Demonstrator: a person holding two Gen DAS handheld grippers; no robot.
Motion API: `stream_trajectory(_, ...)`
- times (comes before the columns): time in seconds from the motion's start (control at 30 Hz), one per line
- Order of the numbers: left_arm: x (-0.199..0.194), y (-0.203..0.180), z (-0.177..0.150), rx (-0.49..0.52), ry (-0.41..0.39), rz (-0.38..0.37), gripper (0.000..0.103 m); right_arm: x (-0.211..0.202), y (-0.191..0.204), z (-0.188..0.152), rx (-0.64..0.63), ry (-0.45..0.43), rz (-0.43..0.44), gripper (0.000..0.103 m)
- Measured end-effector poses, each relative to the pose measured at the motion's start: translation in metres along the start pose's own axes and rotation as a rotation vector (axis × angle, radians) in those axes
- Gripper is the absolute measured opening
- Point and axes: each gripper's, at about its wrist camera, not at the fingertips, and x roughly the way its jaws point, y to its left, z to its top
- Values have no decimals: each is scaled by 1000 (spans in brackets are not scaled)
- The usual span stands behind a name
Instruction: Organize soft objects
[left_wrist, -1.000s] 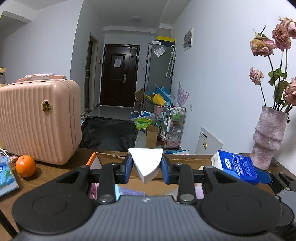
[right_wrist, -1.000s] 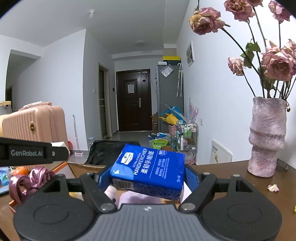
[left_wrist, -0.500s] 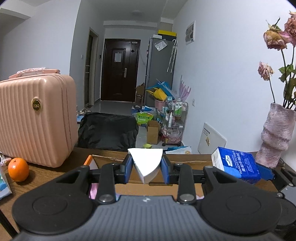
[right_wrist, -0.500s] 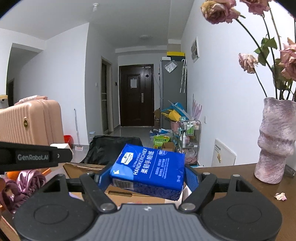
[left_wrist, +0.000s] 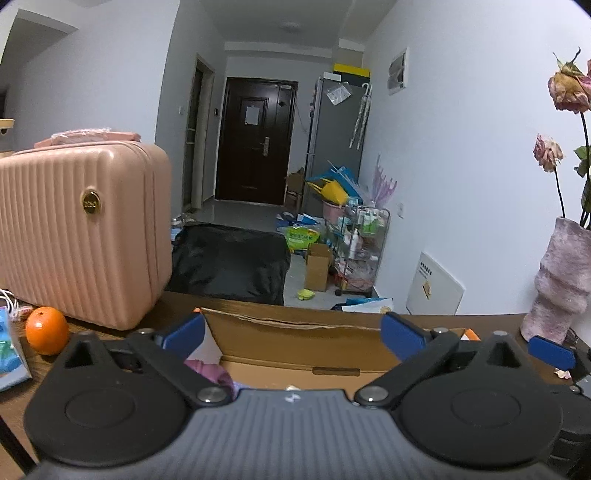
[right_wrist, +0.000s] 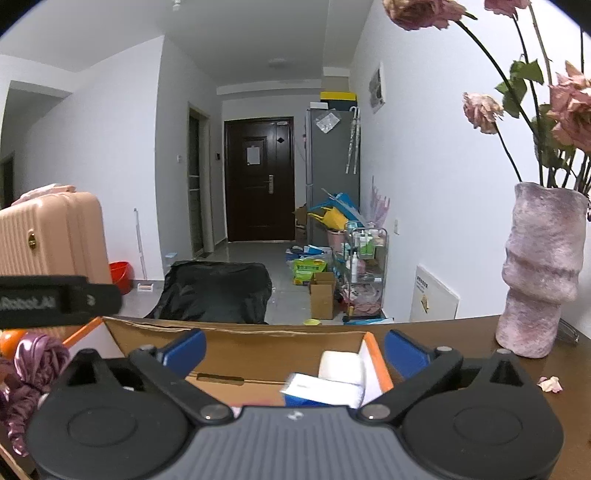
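Observation:
An open cardboard box (left_wrist: 295, 334) (right_wrist: 258, 345) sits on the wooden table just ahead of both grippers. My left gripper (left_wrist: 293, 334) is open and empty over the box. My right gripper (right_wrist: 293, 347) is open and empty. The blue tissue pack (right_wrist: 317, 393) lies in the box below it, beside a white soft block (right_wrist: 340, 363). A pink soft item (left_wrist: 208, 371) lies in the box's left part. A purple satin scrunchie (right_wrist: 33, 354) hangs at the box's left edge in the right wrist view.
A pink suitcase (left_wrist: 81, 229) and an orange (left_wrist: 46, 330) stand at the left on the table. A pink vase (right_wrist: 539, 269) with dried roses stands at the right. A blue packet (left_wrist: 11, 350) lies at the far left. The table's far edge is just behind the box.
Both grippers opened. The white wedge left my left gripper and the blue tissue pack dropped from my right gripper into the box.

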Motion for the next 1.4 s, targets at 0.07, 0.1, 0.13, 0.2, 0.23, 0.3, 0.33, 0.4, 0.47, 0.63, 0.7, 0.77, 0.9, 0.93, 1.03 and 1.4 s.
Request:
stream_trajectory(0.07,-1,1,1,0,0,4,103,0,-1,0,1,5,-5,103)
stream_trajectory(0.1,-1,2,1,-5,0,4,103,0,-2,0,1,7,-6,103)
stream_trajectory(0.13,-1,3,2,-9,1,2,103,0,-2,0,0,8,-7,103)
stream_trajectory(0.2,-1,4,2,-8,4,4,103,-1,-2,-1,-2,9,-6,103)
stream_trajectory(0.23,-1,3,2,-5,2,6,103,-1,-1,-1,-4,9,-6,103)
stream_trajectory(0.3,-3,2,2,-1,-1,9,103,-3,0,-2,-8,9,-5,103)
stream_trajectory(0.33,-3,2,2,2,-4,10,103,-4,0,-2,-10,8,-5,103)
stream_trajectory(0.4,-6,0,2,9,-11,14,103,-7,1,-2,-14,6,-5,103)
stream_trajectory(0.47,-11,-1,2,16,-22,15,103,-9,0,-2,-15,5,-5,103)
stream_trajectory(0.63,-28,-3,-2,37,-48,20,103,-22,-3,-2,-25,-7,-12,103)
stream_trajectory(0.7,-35,-3,-2,39,-52,15,103,-29,-4,-4,-31,-18,-20,103)
stream_trajectory(0.77,-44,-2,-4,40,-59,7,103,-37,-5,-6,-29,-22,-18,103)
stream_trajectory(0.9,-64,-1,-9,47,-72,-5,103,-57,-7,-12,-32,-32,-14,103)
stream_trajectory(0.93,-70,-1,-12,52,-76,-6,103,-63,-6,-14,-35,-36,-11,103)
stream_trajectory(1.03,-86,2,-19,63,-80,-6,103,-84,-5,-20,-39,-47,-4,103)
stream_trajectory(1.4,-149,22,-50,61,-50,-15,103,-161,-2,-45,-38,-51,5,103)
